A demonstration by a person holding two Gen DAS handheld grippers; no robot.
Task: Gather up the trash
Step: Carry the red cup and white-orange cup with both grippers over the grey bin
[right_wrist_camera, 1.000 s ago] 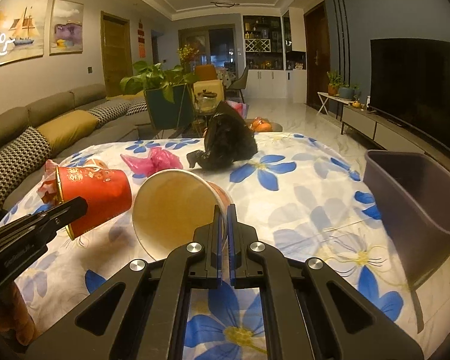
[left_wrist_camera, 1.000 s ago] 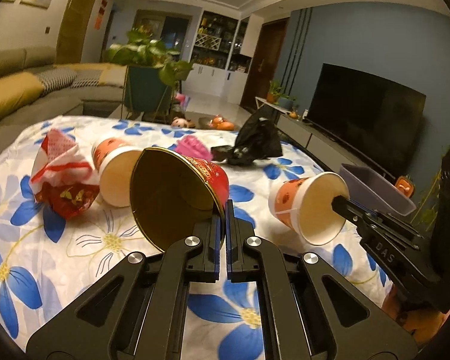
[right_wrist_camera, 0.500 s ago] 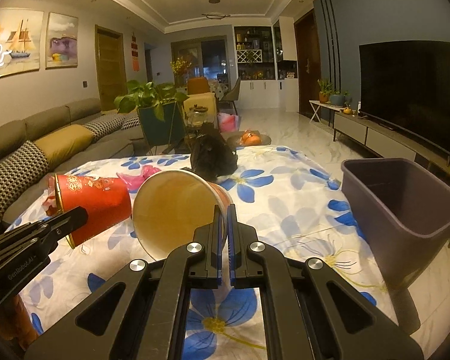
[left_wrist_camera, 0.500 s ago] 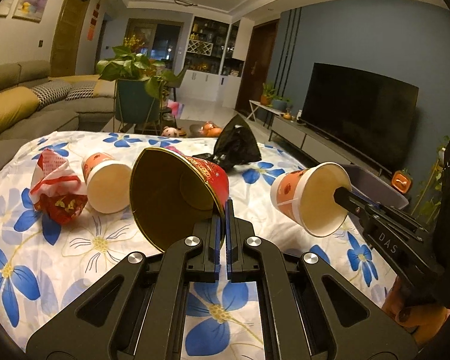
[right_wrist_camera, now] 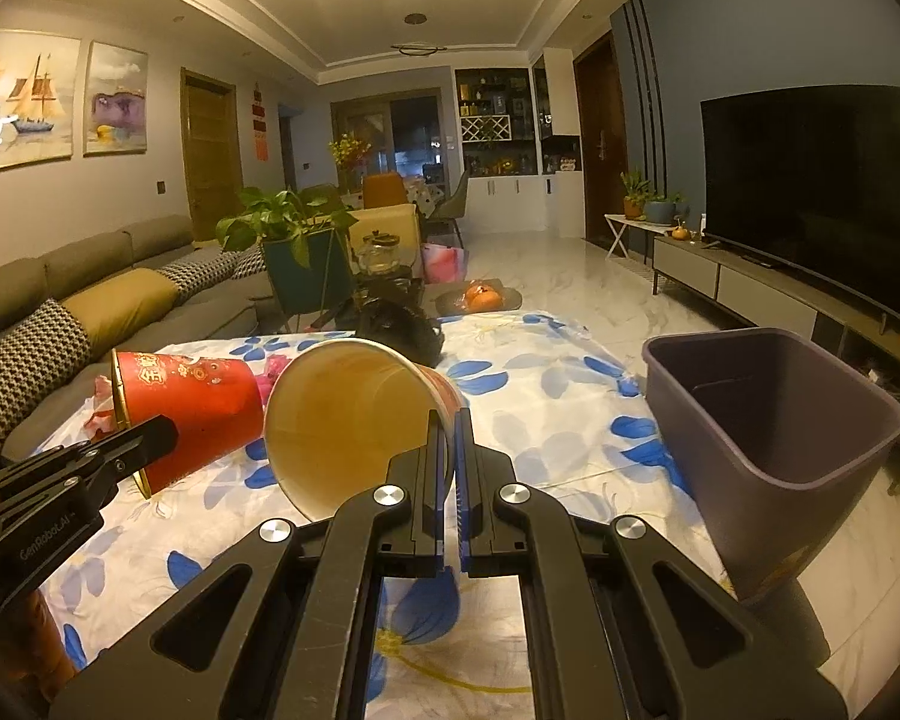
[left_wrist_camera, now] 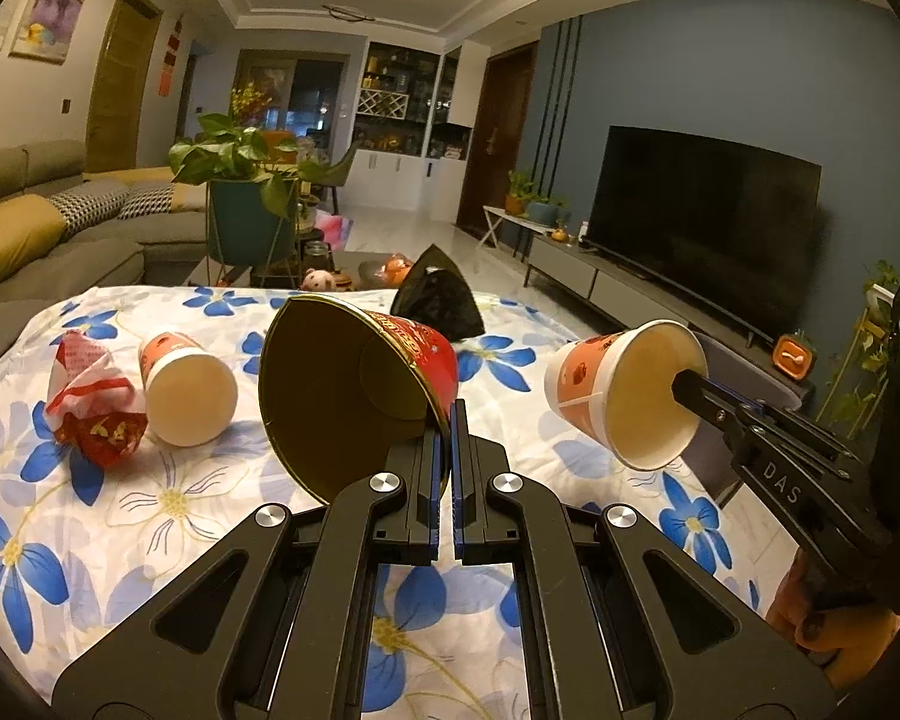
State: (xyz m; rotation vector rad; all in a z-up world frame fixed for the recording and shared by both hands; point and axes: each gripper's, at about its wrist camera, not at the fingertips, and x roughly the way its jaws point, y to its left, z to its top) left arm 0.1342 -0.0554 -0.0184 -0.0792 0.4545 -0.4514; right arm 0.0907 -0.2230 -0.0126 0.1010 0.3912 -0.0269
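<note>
Cups (left_wrist_camera: 354, 384) sideways; mouths toward cameras

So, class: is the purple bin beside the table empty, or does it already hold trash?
Empty as far as visible: the right wrist view looks into the purple bin and shows only bare walls and floor.

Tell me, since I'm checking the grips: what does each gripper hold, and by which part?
Left gripper pinches the red cup by its rim wall. Right gripper pinches the orange paper cup by its rim wall.
</note>
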